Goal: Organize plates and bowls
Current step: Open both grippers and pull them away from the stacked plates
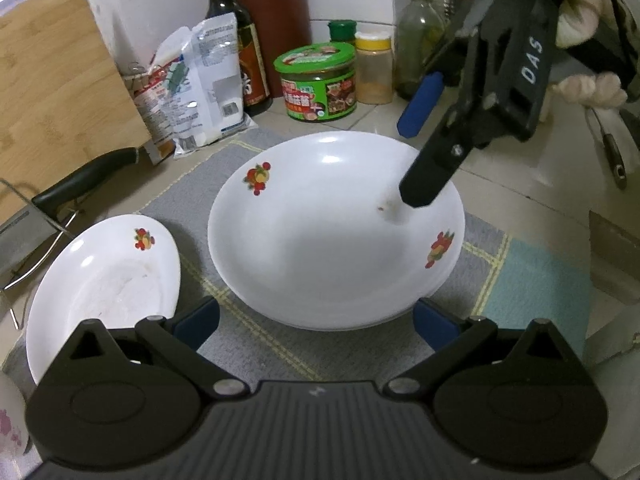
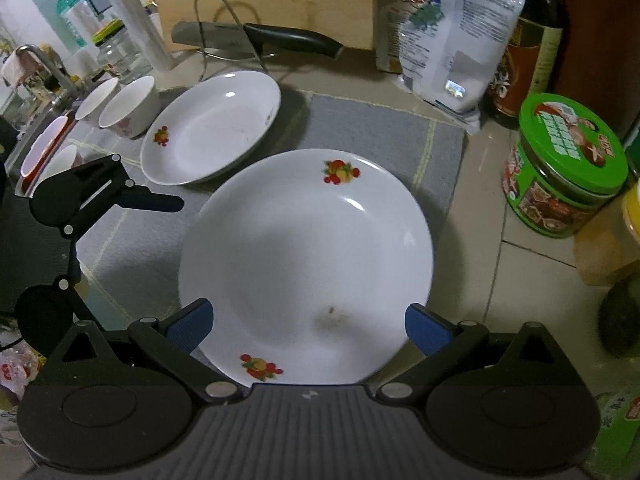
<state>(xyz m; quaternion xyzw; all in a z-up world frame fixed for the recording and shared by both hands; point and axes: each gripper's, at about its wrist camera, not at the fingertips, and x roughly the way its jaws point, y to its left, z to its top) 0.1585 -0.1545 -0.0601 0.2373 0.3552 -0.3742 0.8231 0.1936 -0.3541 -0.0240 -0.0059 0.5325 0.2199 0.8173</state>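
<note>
We see a large white plate (image 2: 306, 264) with fruit prints lying on a grey mat (image 2: 384, 136) on the tiled table (image 2: 476, 240); in the left wrist view a second rim shows under it, so it appears to sit on another plate. A small brown speck marks its surface near the right gripper. Just beside it, on the mat's edge, sits a smaller white plate (image 2: 212, 128) of the same pattern, close to the large one but apart from it. Beyond that, several white bowls (image 2: 128, 106) stand together near a sink.

The right gripper (image 2: 308, 330) hovers over the large plate's near rim, its blue-padded fingers (image 2: 426, 334) spread wide to either side and holding nothing. The left gripper (image 1: 316, 322) faces the same plate from the other side, its fingers (image 1: 198, 320) likewise wide apart and empty, one pad close to the smaller plate's rim.

Around the mat stand a green-lidded jar (image 2: 568, 168), a dark sauce bottle (image 2: 532, 40), a white packet (image 2: 452, 44), a wooden cutting board (image 2: 264, 0), and a black-handled knife (image 2: 260, 38) resting on a wire rack.
</note>
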